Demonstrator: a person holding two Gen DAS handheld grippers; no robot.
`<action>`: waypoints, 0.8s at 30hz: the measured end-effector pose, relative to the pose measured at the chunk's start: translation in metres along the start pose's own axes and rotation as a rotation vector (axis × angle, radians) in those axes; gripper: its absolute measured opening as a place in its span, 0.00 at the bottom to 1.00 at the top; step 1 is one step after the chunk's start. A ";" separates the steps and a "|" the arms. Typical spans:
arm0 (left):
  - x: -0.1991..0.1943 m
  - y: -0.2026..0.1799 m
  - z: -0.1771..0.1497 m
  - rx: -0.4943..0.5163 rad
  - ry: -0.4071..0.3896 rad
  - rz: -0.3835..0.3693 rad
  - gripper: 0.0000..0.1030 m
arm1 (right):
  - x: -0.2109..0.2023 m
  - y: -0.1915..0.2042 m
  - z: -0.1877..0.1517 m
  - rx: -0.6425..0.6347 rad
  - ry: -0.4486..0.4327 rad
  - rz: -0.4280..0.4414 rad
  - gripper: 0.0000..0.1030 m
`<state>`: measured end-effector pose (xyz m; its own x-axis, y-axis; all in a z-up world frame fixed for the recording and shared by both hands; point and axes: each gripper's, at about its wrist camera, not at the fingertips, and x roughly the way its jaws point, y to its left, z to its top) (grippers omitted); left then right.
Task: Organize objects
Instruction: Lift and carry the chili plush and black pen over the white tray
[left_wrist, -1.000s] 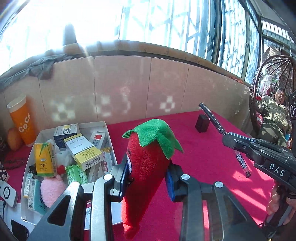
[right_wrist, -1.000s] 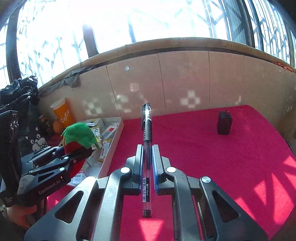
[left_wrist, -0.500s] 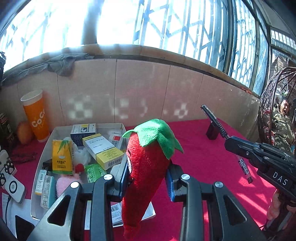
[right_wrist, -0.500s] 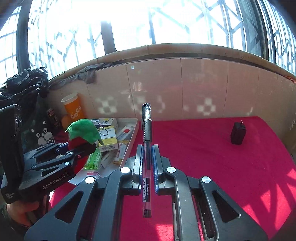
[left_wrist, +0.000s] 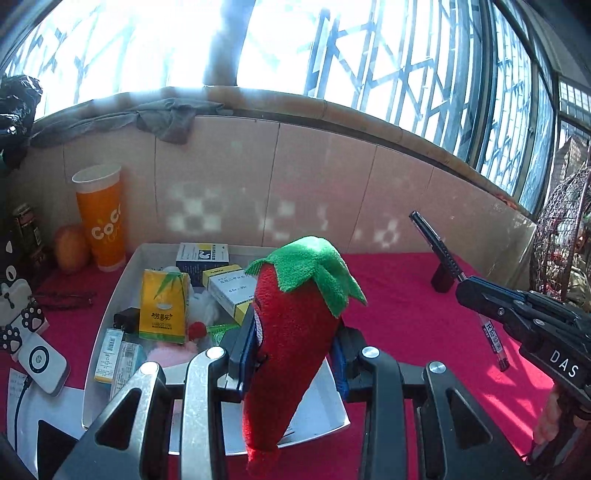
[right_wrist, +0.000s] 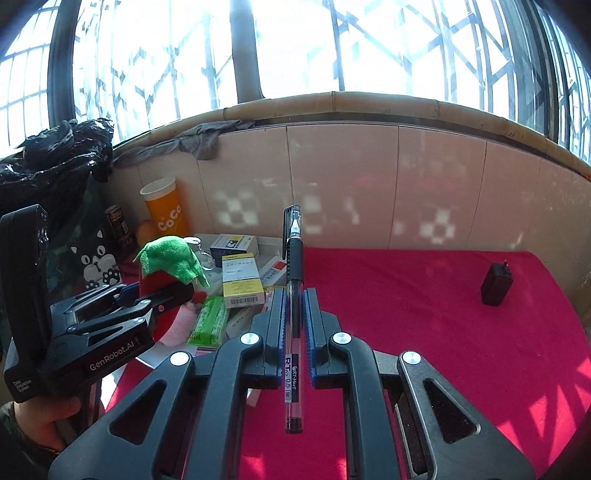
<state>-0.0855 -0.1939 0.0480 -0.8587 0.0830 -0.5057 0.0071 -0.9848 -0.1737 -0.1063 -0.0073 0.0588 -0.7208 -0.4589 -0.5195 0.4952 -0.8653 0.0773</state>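
- The red cloth-covered tabletop (right_wrist: 424, 314) carries everything; the shallow white cardboard tray (left_wrist: 122, 275) sits at its left end, already crowded with medicine boxes, a yellow tissue pack (left_wrist: 162, 306) and a pink fluffy thing.
- My left hand-held gripper (left_wrist: 291, 354) pinches the red plush chilli with a green felt cap (left_wrist: 295, 325) around its middle, holding it upright in the air above the tray's near right corner.
- My right hand-held gripper (right_wrist: 293, 314) is clamped on the clear-barrelled black gel pen (right_wrist: 293, 295), cap pointing away from me, above the cloth just right of the tray.
- I judge this the carry-to-tray step: both things are in hand, neither is put down yet.
- Next, I would lower the chilli over a bare patch of the tray and spread the jaws, then bring the pen across.
- In the way: the piled boxes leave little room, and my two grippers sit close together, so they could knock.
- A small black charger block (right_wrist: 496, 288) stands well apart on the right, not yet tidied.
- An orange paper cup (left_wrist: 101, 218) stands behind the tray by the wall.
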 end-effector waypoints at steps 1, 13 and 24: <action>-0.001 0.004 0.000 -0.005 -0.001 0.004 0.33 | 0.002 0.003 0.000 -0.004 0.003 0.002 0.08; -0.005 0.048 -0.001 -0.073 -0.009 0.055 0.33 | 0.020 0.032 0.005 -0.038 0.027 0.032 0.08; 0.001 0.096 -0.010 -0.135 0.020 0.132 0.33 | 0.053 0.056 0.008 -0.036 0.085 0.095 0.08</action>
<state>-0.0804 -0.2870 0.0221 -0.8355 -0.0415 -0.5479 0.1889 -0.9580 -0.2156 -0.1211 -0.0816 0.0421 -0.6270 -0.5179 -0.5819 0.5772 -0.8105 0.0995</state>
